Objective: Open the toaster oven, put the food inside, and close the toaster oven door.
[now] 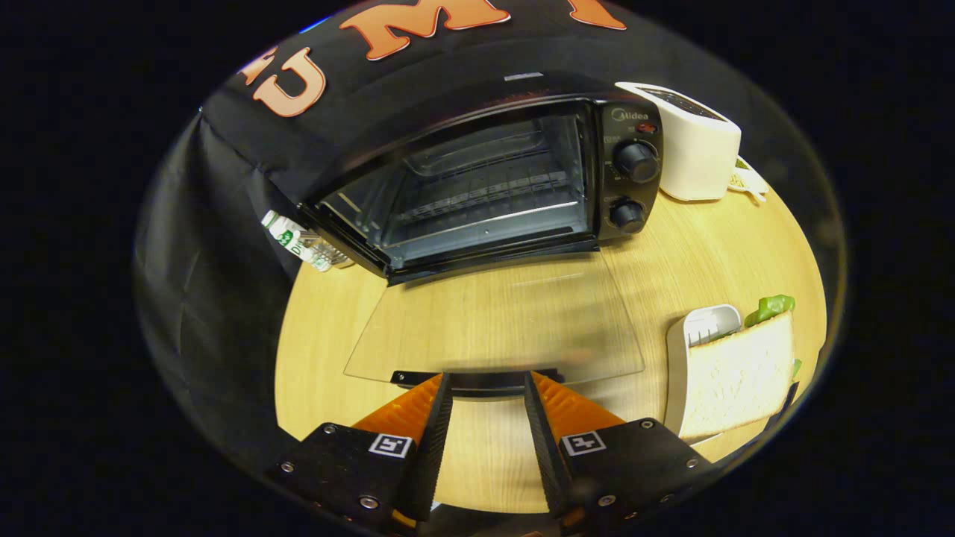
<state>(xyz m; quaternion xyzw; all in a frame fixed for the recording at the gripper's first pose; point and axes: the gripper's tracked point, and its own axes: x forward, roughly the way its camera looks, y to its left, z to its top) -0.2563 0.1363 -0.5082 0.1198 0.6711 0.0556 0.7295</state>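
— Two fingers of the hand-held gripper (489,388) stand apart at the dark handle on the glass door (492,321), folded flat over the pale wooden desk (671,246); whether they press it, I can't tell.

— And the food?

— Soft white-bread sandwich with green lettuce (739,373) leans in a white plastic holder (690,339), right of the fingers. Light, squashy; I'd pinch it gently across the faces.

— Room?

— Black toaster oven (485,186) gapes open, wire rack bare. Mind the door's front edge and the white toaster (697,149) beside.
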